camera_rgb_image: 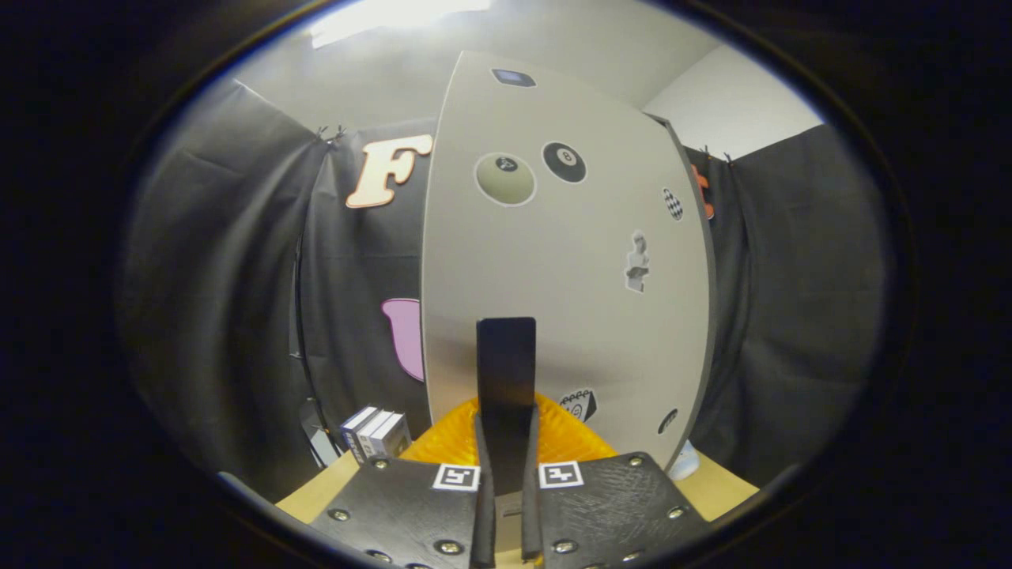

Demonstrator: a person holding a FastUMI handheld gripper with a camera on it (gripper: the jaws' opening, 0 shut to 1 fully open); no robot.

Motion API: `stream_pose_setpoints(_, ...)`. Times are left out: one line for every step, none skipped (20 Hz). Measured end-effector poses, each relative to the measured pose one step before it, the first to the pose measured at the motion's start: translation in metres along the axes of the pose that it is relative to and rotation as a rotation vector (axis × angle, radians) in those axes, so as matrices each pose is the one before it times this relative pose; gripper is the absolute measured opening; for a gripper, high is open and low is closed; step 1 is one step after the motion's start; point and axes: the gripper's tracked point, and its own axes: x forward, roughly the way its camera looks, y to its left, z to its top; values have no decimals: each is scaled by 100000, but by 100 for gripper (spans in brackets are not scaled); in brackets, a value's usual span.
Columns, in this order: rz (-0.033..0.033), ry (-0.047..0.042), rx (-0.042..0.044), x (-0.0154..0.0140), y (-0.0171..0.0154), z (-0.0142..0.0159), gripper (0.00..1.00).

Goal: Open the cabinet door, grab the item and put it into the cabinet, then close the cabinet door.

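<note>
Gripper [506,506] fingers are pressed together, nothing pinched. Cabinet door [553,261] is met straight ahead, upright, close; small boxes [375,433] sit left beside it.

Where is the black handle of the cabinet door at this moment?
In the gripper view the black handle stands upright on the lower part of the cabinet door, right between the two fingers of the gripper, which are closed on it.

Wooden table [316,494], cabinet [553,261], small boxes [375,433] on it
</note>
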Motion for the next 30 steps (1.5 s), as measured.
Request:
stream_pose_setpoints(-479, 185, 13, -17, -37, 40, 13)
stream_pose_setpoints(-402, 217, 270, -33, -54, 36, 13)
stream_pose_setpoints(-419, 347, 448, -38, -7, 25, 13)
stream_pose_setpoints(-495, 294, 455, -23, 36, -38, 13)
stream_pose_setpoints(-385, 318, 344, -12, -22, -34, 13)
stream_pose_setpoints(-436, 390, 450, -57, -37, -16, 13)
stream_pose_setpoints(-475, 166, 321, -58, -14, -11, 13)
stream_pose_setpoints(-558, 176, -30, 5, -18, -36, 12)
stream_pose_setpoints(-524, 190, -218, -13, -78, -26, 12)
stream_pose_setpoints(-530, 252, 63, -44, -71, 28, 12)
stream_pose_setpoints(-440, 346, 295, -68, -4, -60, 12)
stream_pose_setpoints(-488, 246, 529, -64, -26, 46, 12)
stream_pose_setpoints(-625, 316, 450, -25, -40, -17, 13)
stream_pose_setpoints(-866, 221, 164, -62, -37, 7, 12)
stream_pose_setpoints(-1203, 94, -182, 49, -121, 9, 12)
stream_pose_setpoints(-1458, -83, -538, -22, -301, 104, 12)
stream_pose_setpoints(-1532, -117, -530, -40, -427, 89, 12)
stream_pose_setpoints(-1747, -133, -316, 33, -227, 33, 12)
stream_pose_setpoints(-1874, -41, -208, -91, -211, -28, 12)
stream_pose_setpoints(-2001, -20, -24, -146, -224, -109, 12)
stream_pose_setpoints(-2093, 58, 68, -20, -235, 135, 12)
stream_pose_setpoints(-1965, 64, 342, 82, -203, -22, 12)
stream_pose_setpoints(-1630, 157, 436, -58, -412, 82, 12)
stream_pose_setpoints(-1378, 277, 658, -111, -430, -24, 12)
stream_pose_setpoints(-1193, 277, 971, -103, -402, 31, 12)
stream_pose_setpoints(-1060, 29, 1307, -262, -434, -7, 11)
stream_pose_setpoints(-655, 243, 364, -280, -381, 51, 11)
stream_pose_setpoints(-863, -327, 435, -101, -435, -137, 11)
stream_pose_setpoints(-127, -61, -435, -165, -409, 5, 11)
stream_pose_setpoints(255, -345, -100, -102, -214, -92, 11)
